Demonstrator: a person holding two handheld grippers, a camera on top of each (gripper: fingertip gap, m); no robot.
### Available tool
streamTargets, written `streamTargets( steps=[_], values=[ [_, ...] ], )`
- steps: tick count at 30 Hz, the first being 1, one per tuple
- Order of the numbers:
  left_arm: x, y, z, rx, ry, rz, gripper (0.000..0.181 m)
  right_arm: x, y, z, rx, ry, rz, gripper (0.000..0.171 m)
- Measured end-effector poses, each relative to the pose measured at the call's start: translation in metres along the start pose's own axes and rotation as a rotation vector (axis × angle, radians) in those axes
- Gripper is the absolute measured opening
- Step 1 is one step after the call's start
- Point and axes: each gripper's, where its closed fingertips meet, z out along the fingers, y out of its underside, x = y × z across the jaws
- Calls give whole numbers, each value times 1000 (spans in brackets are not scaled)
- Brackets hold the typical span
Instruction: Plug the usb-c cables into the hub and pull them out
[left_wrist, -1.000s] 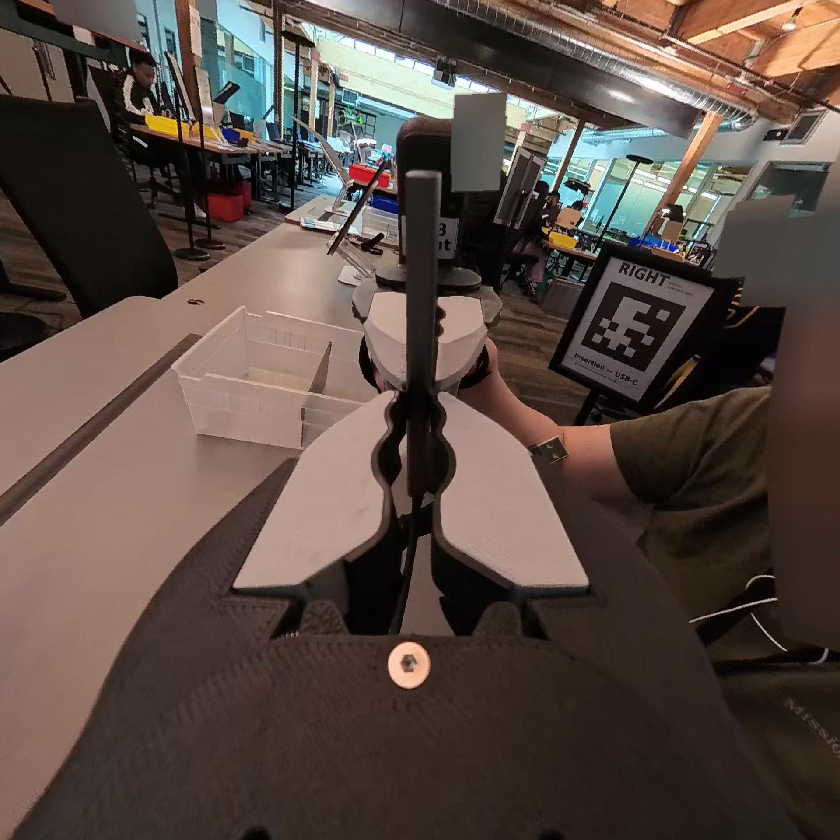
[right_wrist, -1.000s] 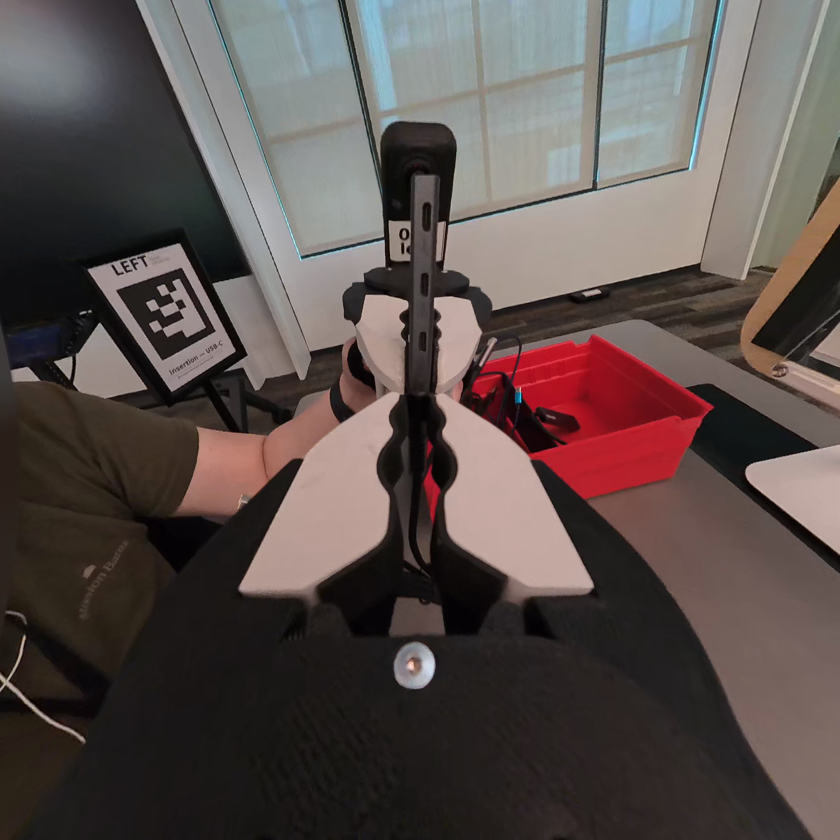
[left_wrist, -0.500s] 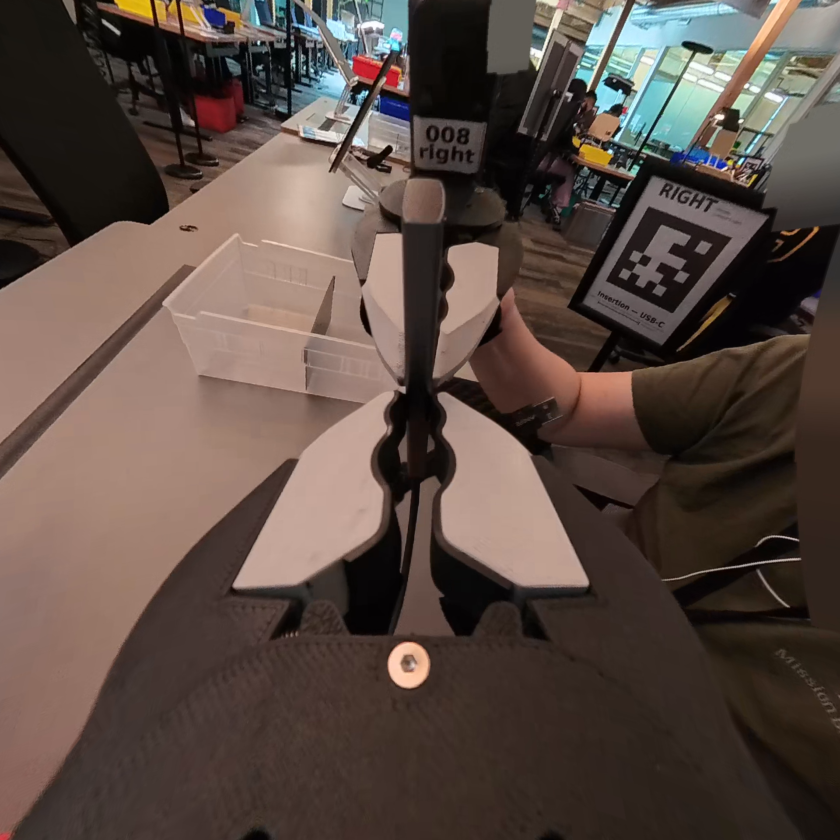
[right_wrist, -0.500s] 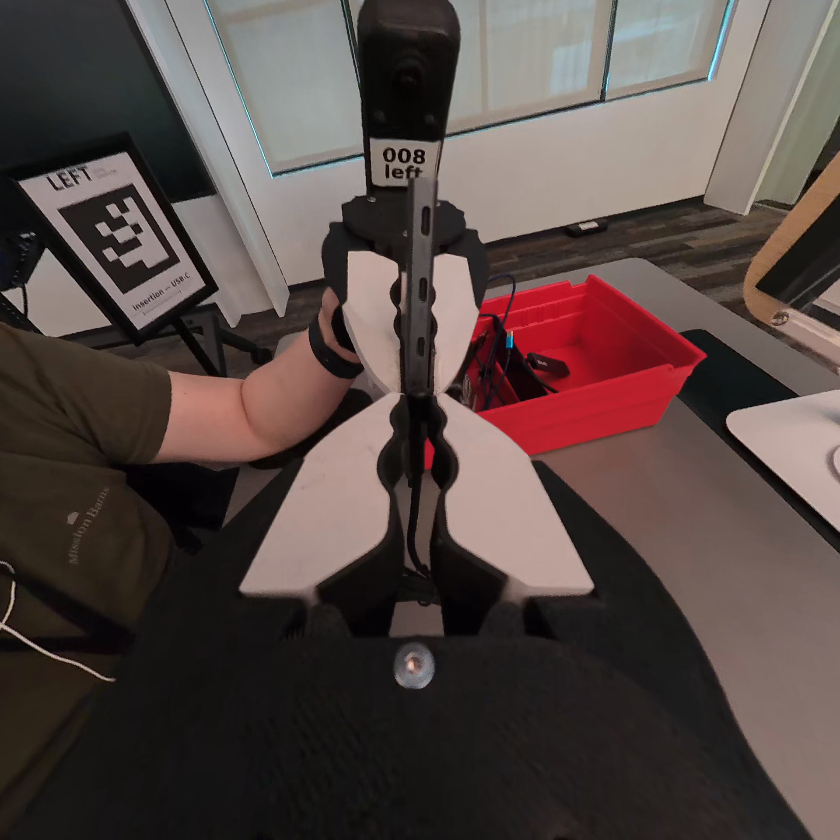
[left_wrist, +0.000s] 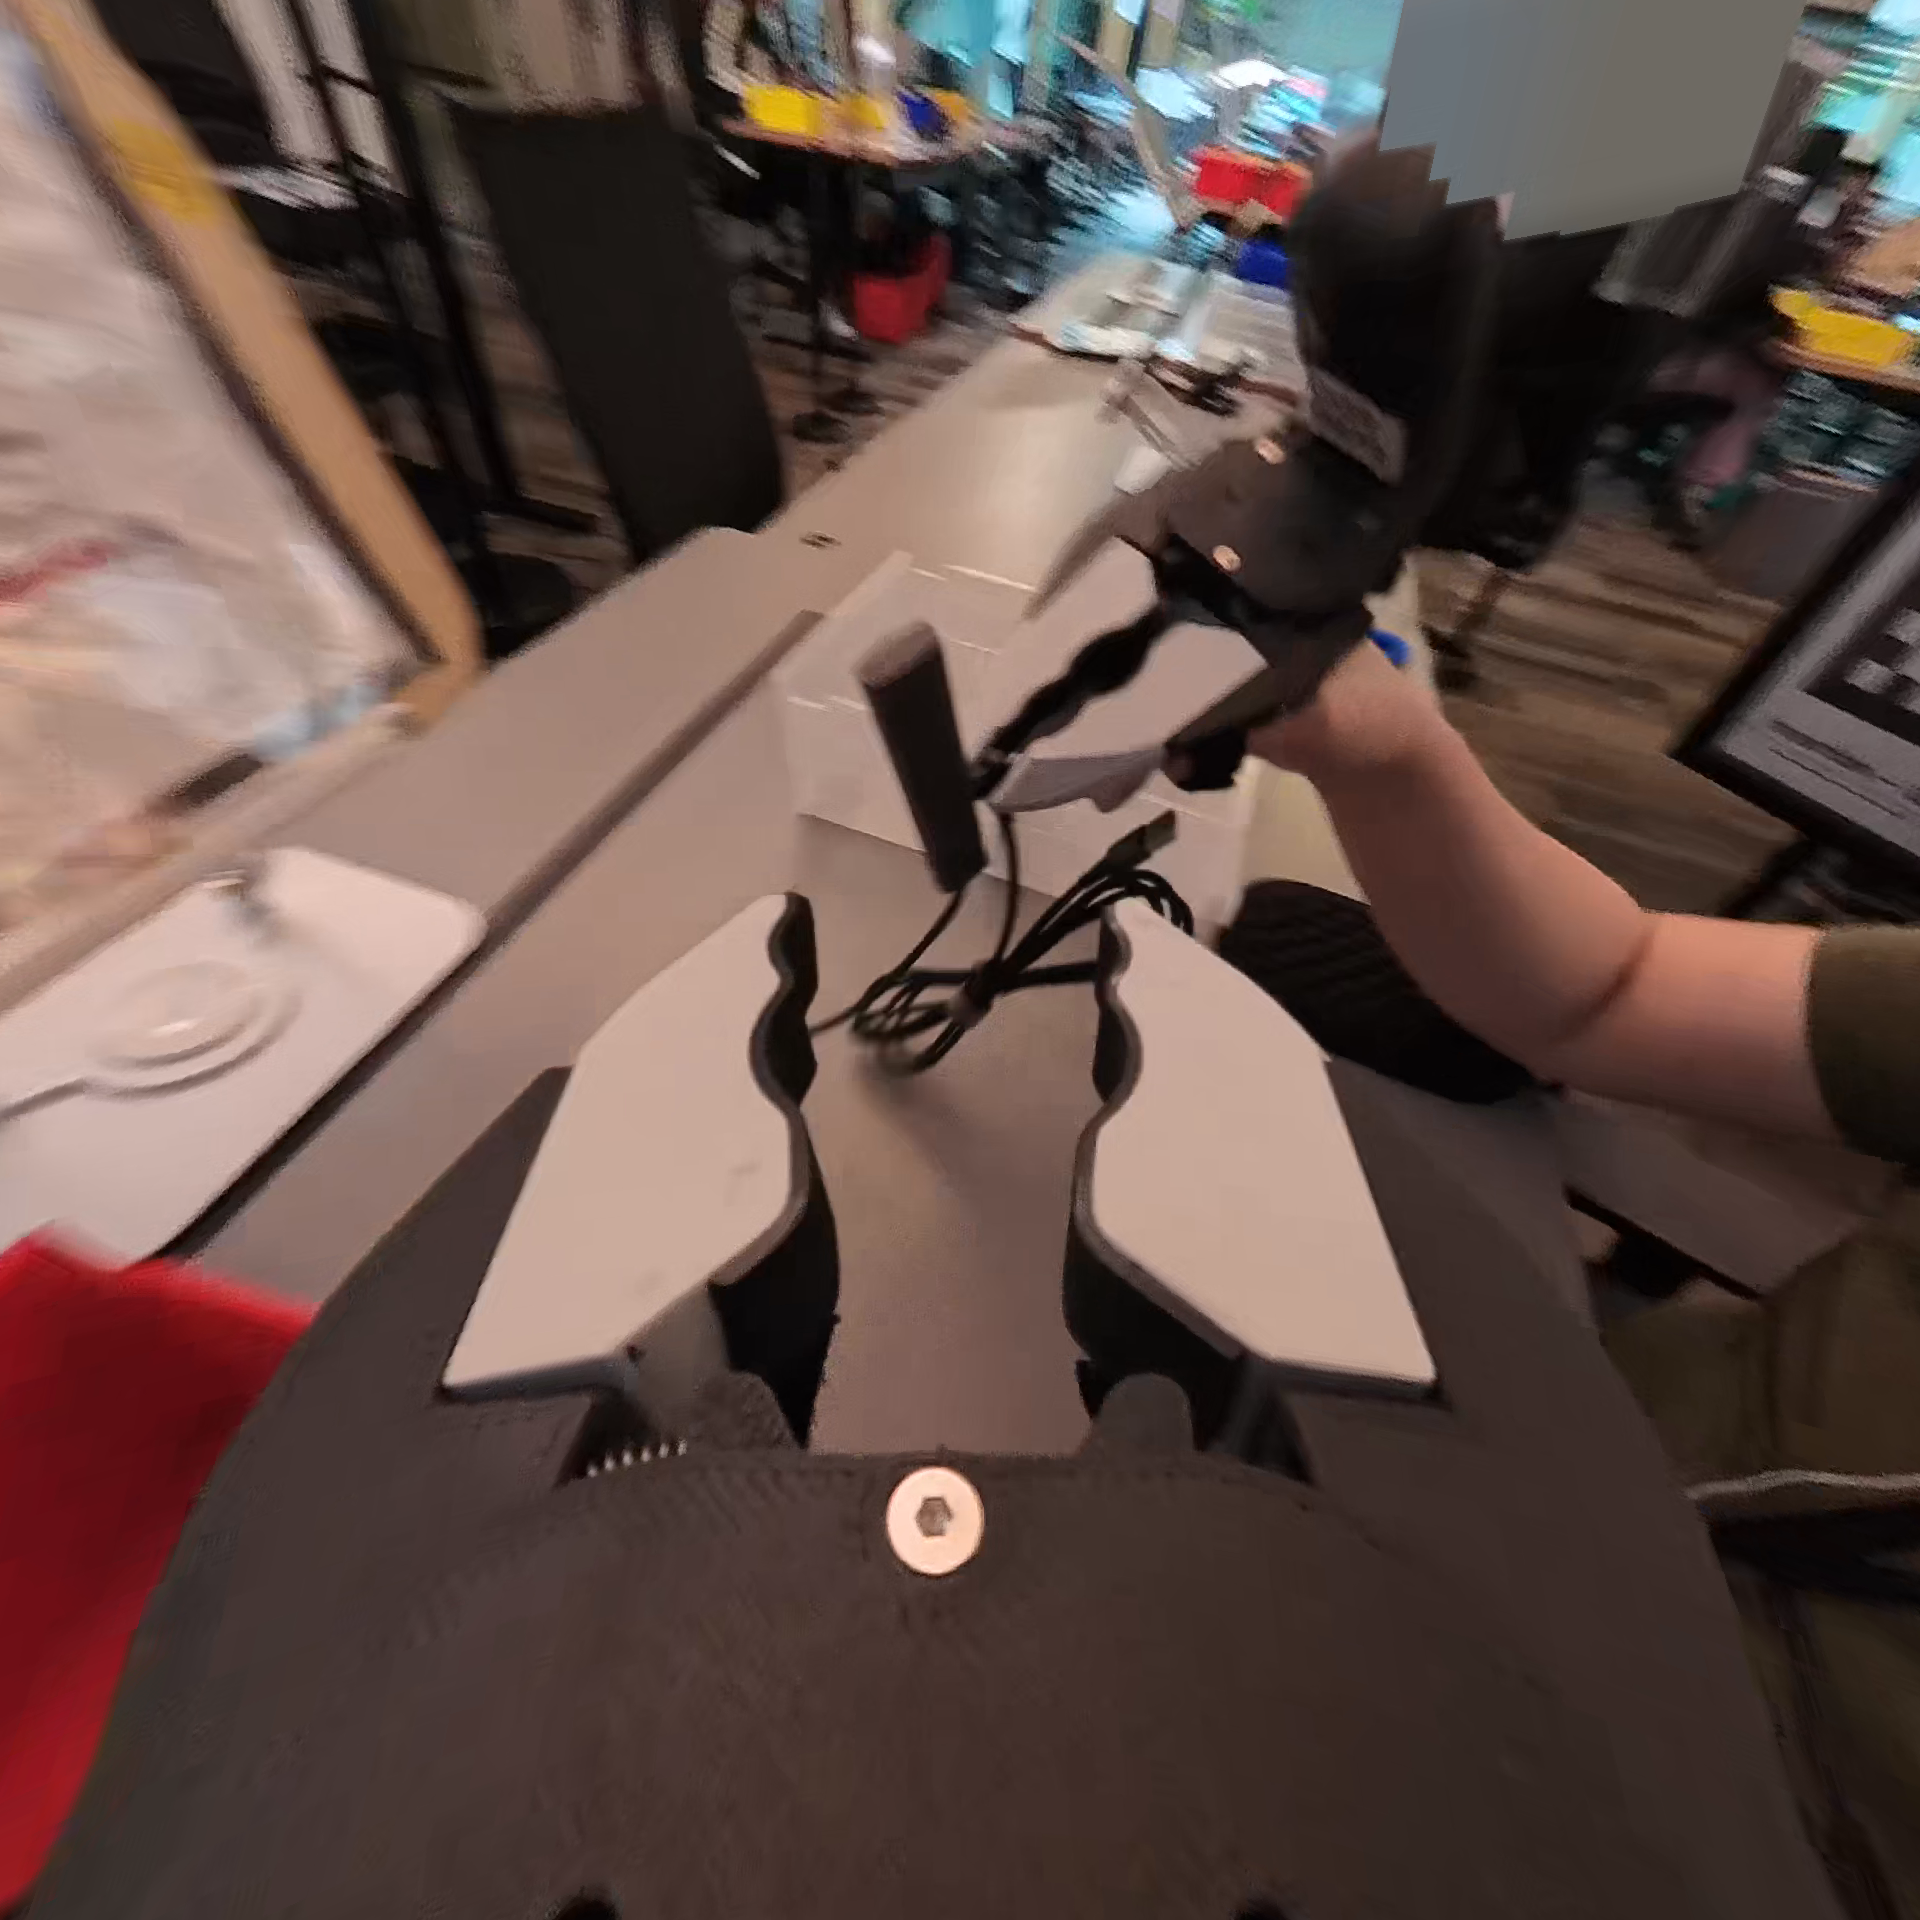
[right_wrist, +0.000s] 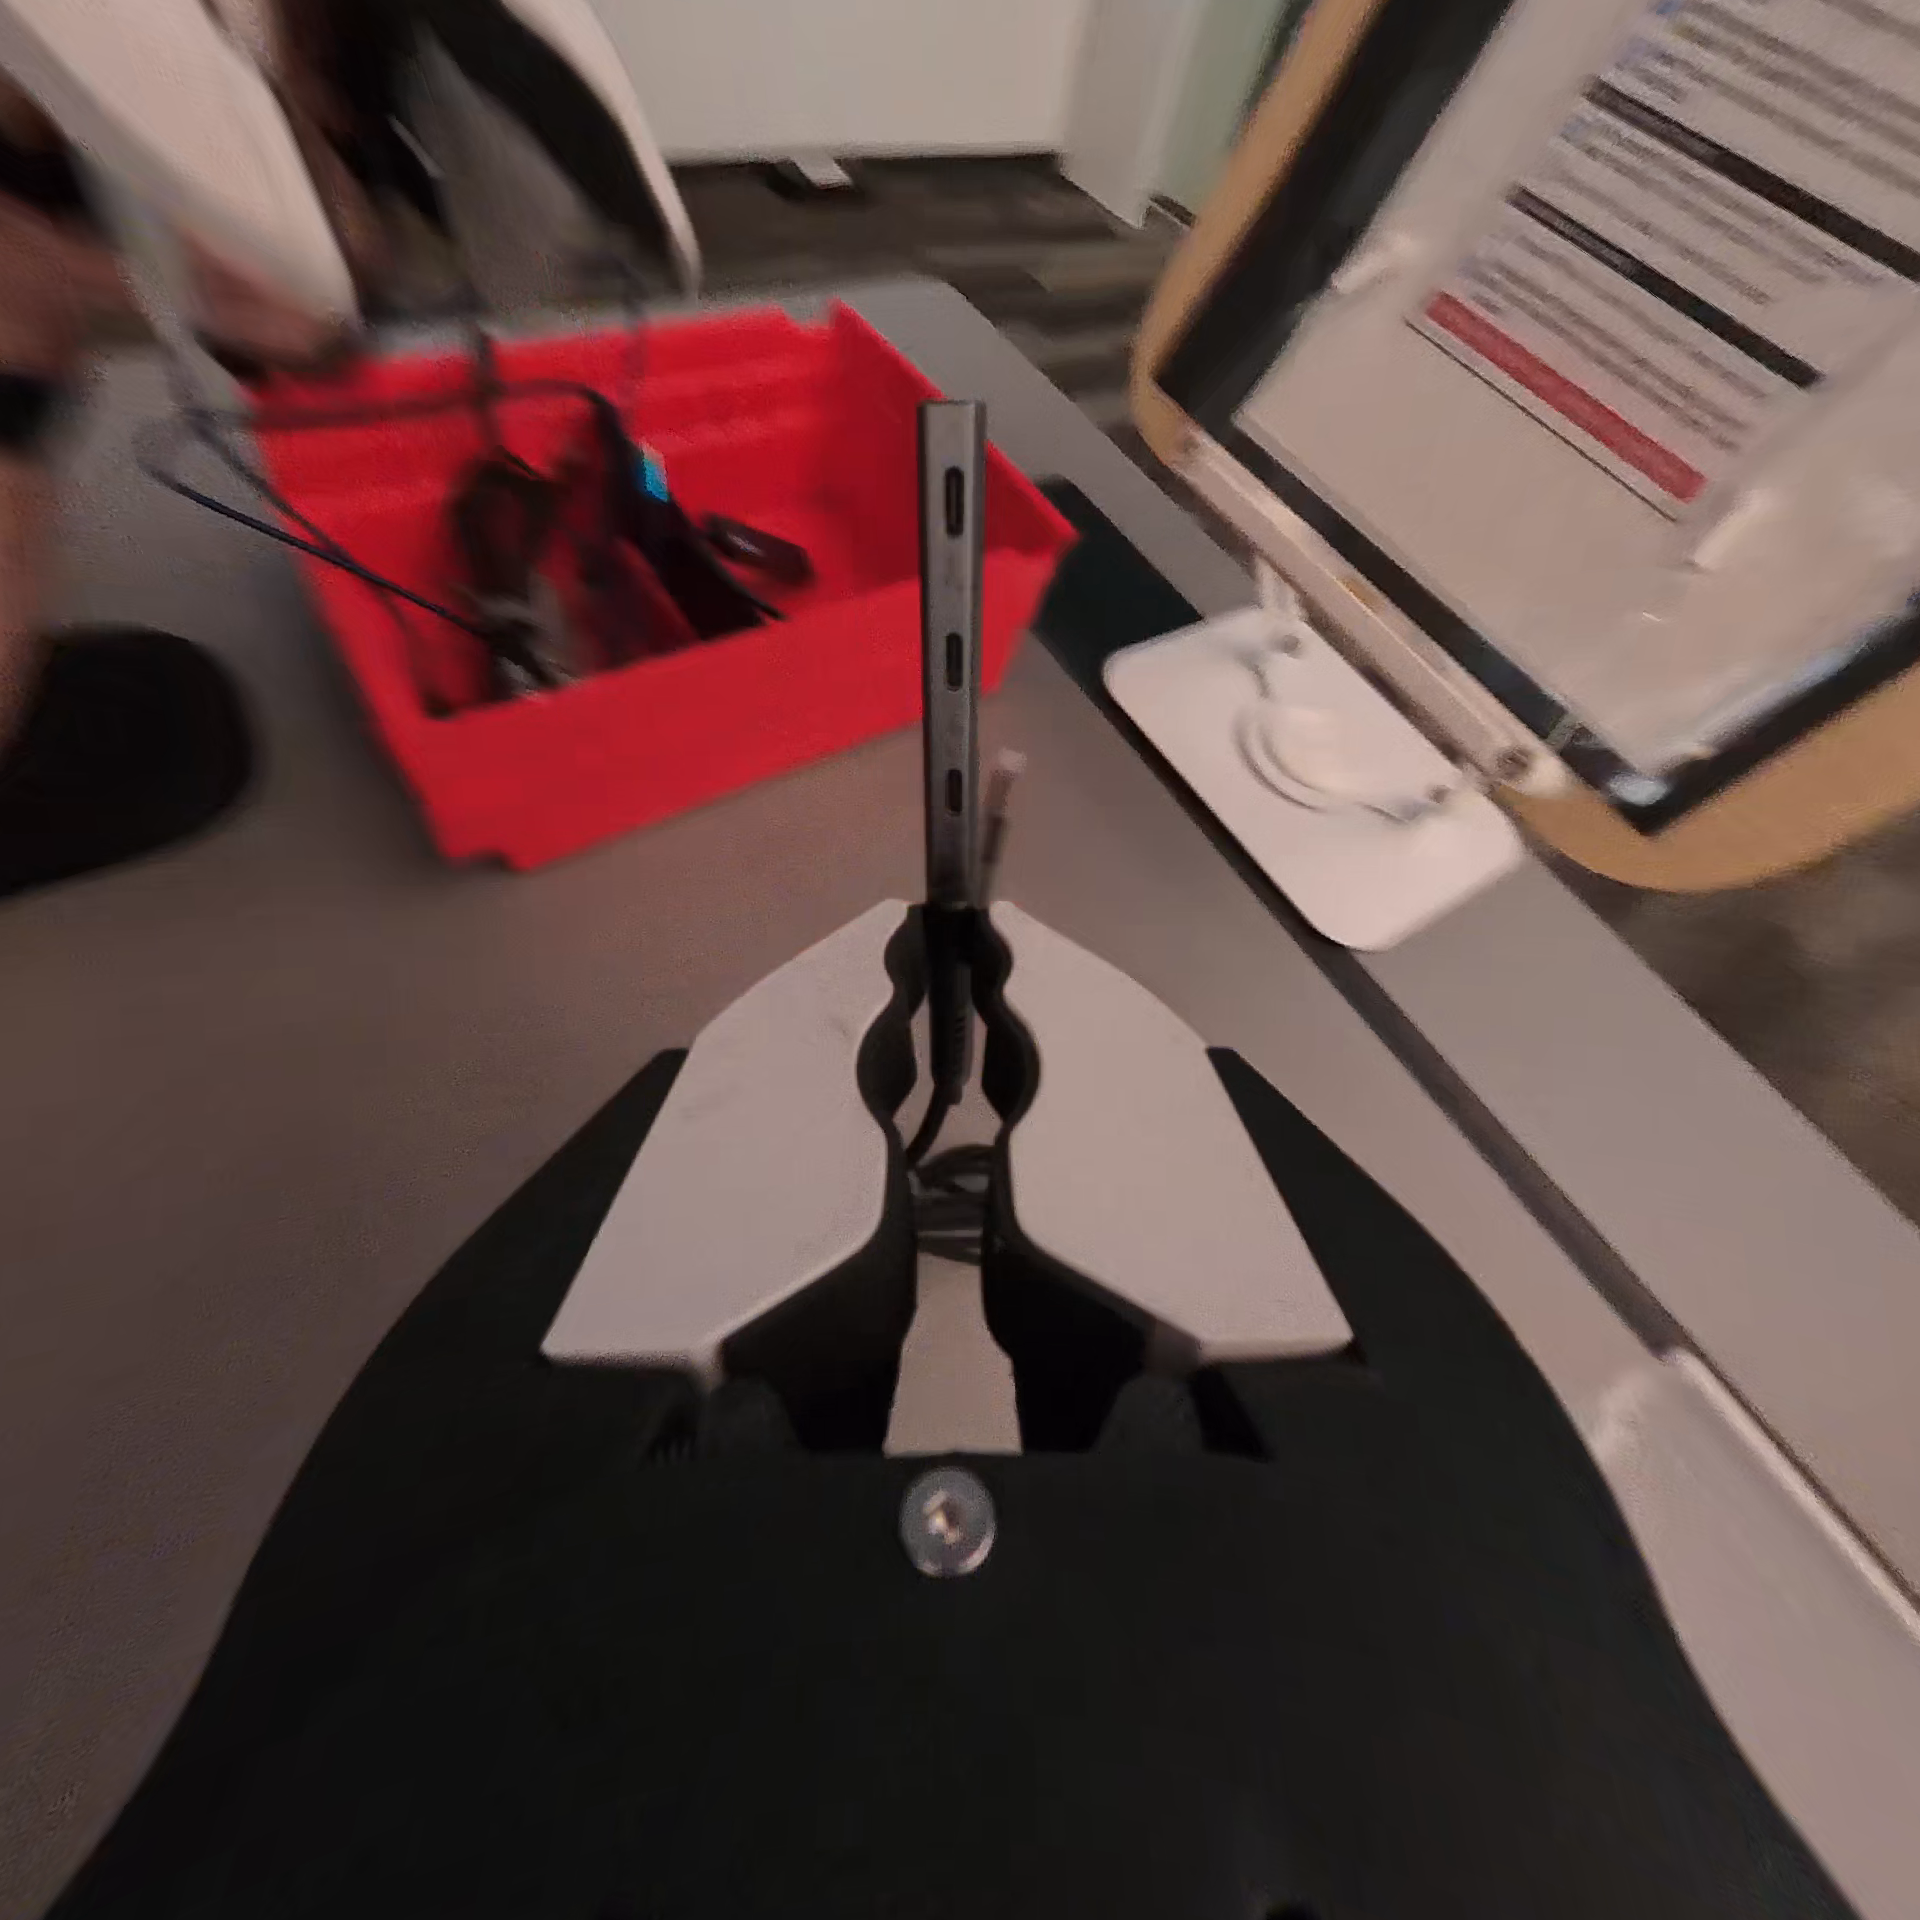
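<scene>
My left gripper (left_wrist: 951, 925) is open and empty, its white fingers (left_wrist: 665, 1164) spread wide above the grey table (left_wrist: 582, 790). Beyond it, my right gripper (left_wrist: 992, 764) is shut on the lower end of the dark grey hub (left_wrist: 920, 758), which tilts up to the left. The hub's black cable bundle (left_wrist: 977, 987) hangs down to the table, its plug (left_wrist: 1143, 836) free. In the right wrist view my right gripper (right_wrist: 951, 914) pinches the hub (right_wrist: 951, 644), which stands upright with its ports facing me. A loose plug (right_wrist: 1003, 800) sits beside it.
A red bin (right_wrist: 727, 748) holding black cables (right_wrist: 582, 551) stands left of the hub. A monitor (right_wrist: 1558, 364) on a white base (right_wrist: 1320, 769) is to the right. A clear bin (left_wrist: 862, 758) stands behind the hub. A black pad (left_wrist: 1340, 987) lies near the person's arm (left_wrist: 1507, 894). There is about 12 centimeters between the tips of the two grippers.
Both grippers held the hub between them. My left gripper has opened, let go of the hub and drawn back. My right gripper keeps the hub, and both views have swung.
</scene>
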Motion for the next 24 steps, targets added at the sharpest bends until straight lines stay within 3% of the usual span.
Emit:
streamTargets(
  steps=[2,5,7,10,11,13,18,24],
  values=[
    [-17,-5,-36,28,-105,-11,47,10,17,13,-87,106,-58,9],
    [-40,17,-87,-97,-286,-26,48,13,52,40,-290,209,-201,9],
    [-49,40,-117,-209,-381,-8,46,4,73,59,-380,193,-258,9],
    [-50,80,-141,-371,-378,23,41,-16,91,83,-424,122,-278,9],
    [-46,94,-143,-425,-334,22,36,-21,95,87,-444,103,-283,9],
    [-47,119,-145,-526,-291,26,43,-34,107,93,-493,42,-265,11],
    [-60,148,-136,-615,-226,-55,46,-59,147,102,-630,-122,-220,16],
    [-48,187,-115,-821,-88,-23,50,-66,133,98,-563,-197,-127,25]
  ],
)
